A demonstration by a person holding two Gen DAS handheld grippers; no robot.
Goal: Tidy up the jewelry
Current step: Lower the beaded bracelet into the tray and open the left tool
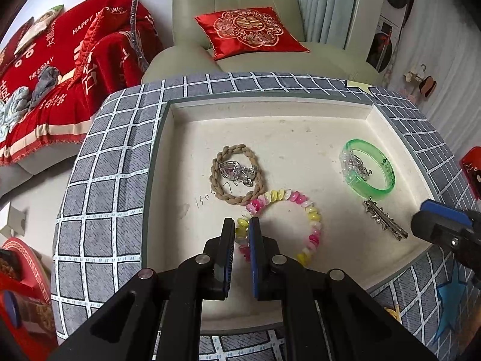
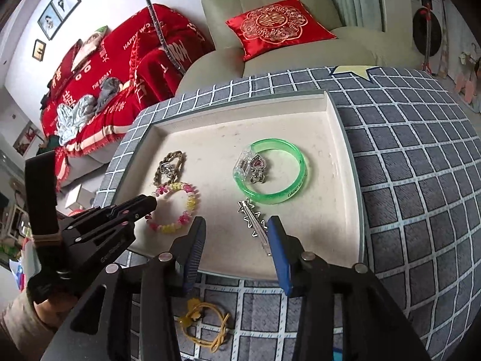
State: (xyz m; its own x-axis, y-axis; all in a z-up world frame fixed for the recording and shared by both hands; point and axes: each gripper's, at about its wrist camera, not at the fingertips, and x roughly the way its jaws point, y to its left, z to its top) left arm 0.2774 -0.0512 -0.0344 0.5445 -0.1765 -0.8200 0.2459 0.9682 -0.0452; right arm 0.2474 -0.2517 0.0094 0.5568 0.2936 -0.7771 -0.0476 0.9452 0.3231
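Note:
A cream tray [image 1: 270, 106] [image 2: 240, 111] holds the jewelry. My left gripper [image 1: 241, 225] [image 2: 151, 203] is shut on the near-left side of a pink, yellow and white beaded bracelet [image 1: 312, 216] [image 2: 192, 203], which lies flat on the tray. My right gripper [image 2: 237, 223] [image 1: 427, 219] is open over the tray's near edge. A silver star hair clip [image 2: 255, 222] [image 1: 384, 221] lies between its fingers, close to the blue right pad and not pinched. A brown braided bracelet [image 1: 237, 200] [image 2: 173, 158] rings a silver pendant. A green bangle [image 1: 387, 180] [image 2: 297, 180] holds a heart pendant.
The tray rests on a grey checked cloth [image 1: 105, 180] [image 2: 405, 180]. A yellow cord bracelet [image 2: 204, 325] lies on the cloth in front of the tray. Behind are a green armchair [image 1: 240, 9] with a red cushion and a red-covered sofa [image 1: 75, 60].

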